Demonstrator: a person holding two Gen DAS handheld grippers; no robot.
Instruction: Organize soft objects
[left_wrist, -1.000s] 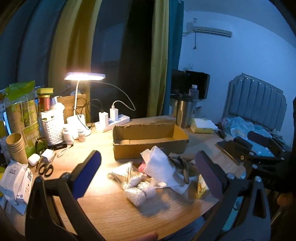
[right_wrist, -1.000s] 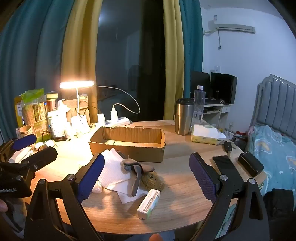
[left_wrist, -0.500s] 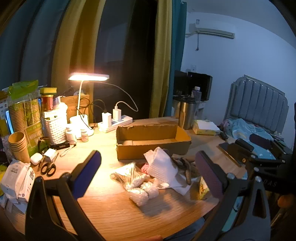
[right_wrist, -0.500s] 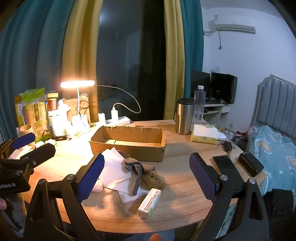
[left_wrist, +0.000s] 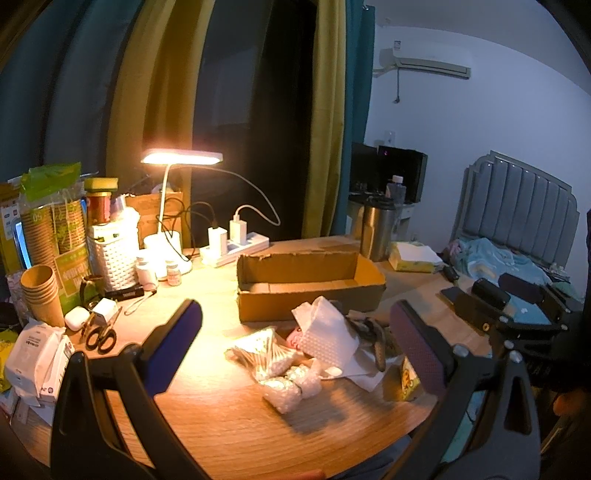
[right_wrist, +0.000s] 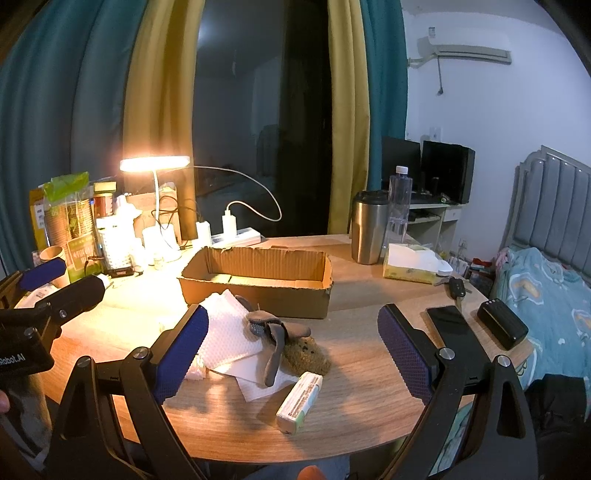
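Hovering both claws over the wooden table (right_wrist: 369, 373), nothing picked yet, so I'd call this the pre-grasp step. My left gripper (left_wrist: 295, 345) is spread wide and empty, and my right gripper (right_wrist: 293, 349) is just as wide and empty. The cardboard box (right_wrist: 258, 291) sits past the pile with its top open; inside I see nothing but bare bottom. The soft stuff lies in a heap just in front of it: white foam sheet (right_wrist: 227, 334), grey fabric piece (right_wrist: 275, 338) draped over a brownish sponge (right_wrist: 306, 356), and on the left side a bag of cotton swabs (left_wrist: 264, 352) beside small bubble-wrap bundles (left_wrist: 291, 387). The little medicine box (right_wrist: 300, 397) near the table edge looks rigid, so I'd skip it. Next move, I reckon: lower the right claw onto the sponge or fabric, jaws straddling it, close gently since it'll squash, then carry it to the box. Risk is dragging the foam sheet along
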